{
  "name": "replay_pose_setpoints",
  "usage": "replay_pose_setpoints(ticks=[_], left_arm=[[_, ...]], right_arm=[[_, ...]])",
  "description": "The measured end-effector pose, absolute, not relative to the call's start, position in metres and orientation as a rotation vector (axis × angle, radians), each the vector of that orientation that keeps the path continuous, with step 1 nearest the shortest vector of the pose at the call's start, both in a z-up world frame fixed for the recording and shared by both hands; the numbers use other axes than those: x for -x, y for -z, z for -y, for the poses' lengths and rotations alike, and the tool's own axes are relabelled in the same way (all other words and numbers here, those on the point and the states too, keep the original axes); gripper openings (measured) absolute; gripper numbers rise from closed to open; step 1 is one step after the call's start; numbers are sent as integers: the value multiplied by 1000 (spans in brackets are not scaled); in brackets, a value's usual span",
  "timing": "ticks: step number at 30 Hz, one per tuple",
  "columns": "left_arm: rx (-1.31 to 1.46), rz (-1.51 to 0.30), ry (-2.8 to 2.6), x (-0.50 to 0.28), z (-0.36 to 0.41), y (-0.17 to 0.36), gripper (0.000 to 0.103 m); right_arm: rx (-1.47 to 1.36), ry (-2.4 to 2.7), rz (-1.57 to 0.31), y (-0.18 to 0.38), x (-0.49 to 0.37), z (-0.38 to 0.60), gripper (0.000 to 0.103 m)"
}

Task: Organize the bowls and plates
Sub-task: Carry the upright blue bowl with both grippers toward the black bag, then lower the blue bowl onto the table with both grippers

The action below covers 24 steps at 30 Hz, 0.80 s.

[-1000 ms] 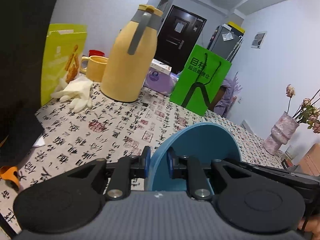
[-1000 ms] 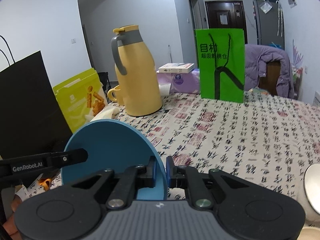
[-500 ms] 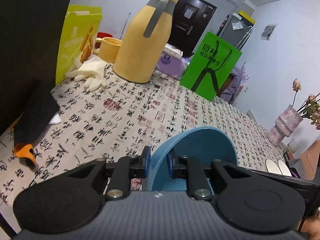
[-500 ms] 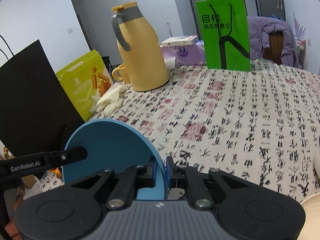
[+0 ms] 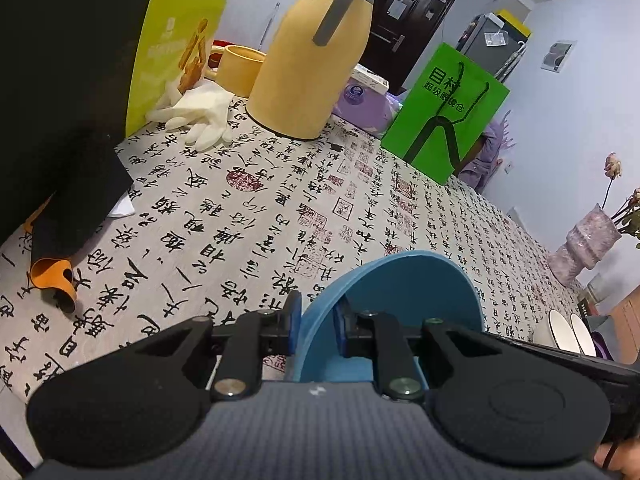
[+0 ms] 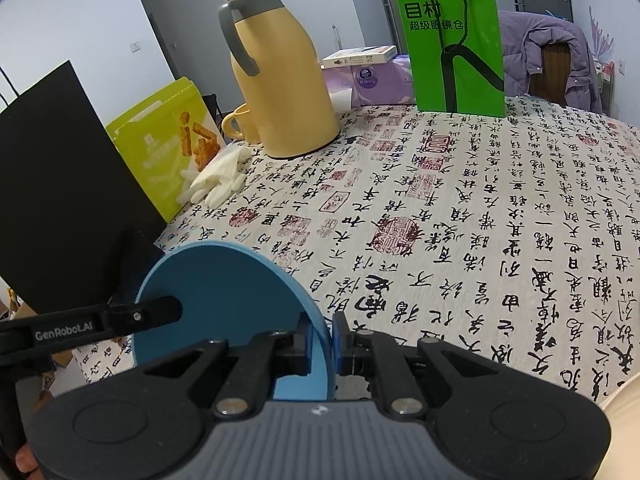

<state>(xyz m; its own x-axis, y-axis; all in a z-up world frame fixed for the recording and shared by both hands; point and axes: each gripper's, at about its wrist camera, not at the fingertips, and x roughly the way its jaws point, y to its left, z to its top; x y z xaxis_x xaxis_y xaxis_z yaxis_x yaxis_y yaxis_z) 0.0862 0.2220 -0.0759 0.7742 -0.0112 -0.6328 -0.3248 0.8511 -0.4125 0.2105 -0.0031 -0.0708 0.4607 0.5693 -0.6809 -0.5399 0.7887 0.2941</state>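
I've got both grippers clamped on the blue plate (image 5: 400,292), left gripper (image 5: 316,326) on one rim, right gripper (image 6: 320,340) on the opposite (held upright above the calligraphy tablecloth (image 6: 460,200))

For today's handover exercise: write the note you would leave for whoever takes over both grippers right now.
Left gripper: shut on the blue bowl at its rim, held above the tablecloth.
Right gripper: shut on the blue plate, held on edge.
Two white dishes sit at the table's far right edge.
Done: both blue pieces picked up.
Left: set them down, probably grouped with the other dishes.
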Motion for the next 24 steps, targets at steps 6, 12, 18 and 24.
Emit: replay_pose_setpoints(ticks=[6,12,18,24], left_arm=[[552,-685,-184,-92,-226,82,17],[573,-734,-174,-99,-227,98,17],[583,-772,-174,-102,-224,110,17],[594,-758,-172,-98,-225,100,17]], right_arm=[[-42,-681,-858,79,-217,-1,10],[-35,-677,-893,95,-221,-6,10],[-39,-673,-926,106,-220,-9,10],[-120,-668,-979,103,-223,-3,10]])
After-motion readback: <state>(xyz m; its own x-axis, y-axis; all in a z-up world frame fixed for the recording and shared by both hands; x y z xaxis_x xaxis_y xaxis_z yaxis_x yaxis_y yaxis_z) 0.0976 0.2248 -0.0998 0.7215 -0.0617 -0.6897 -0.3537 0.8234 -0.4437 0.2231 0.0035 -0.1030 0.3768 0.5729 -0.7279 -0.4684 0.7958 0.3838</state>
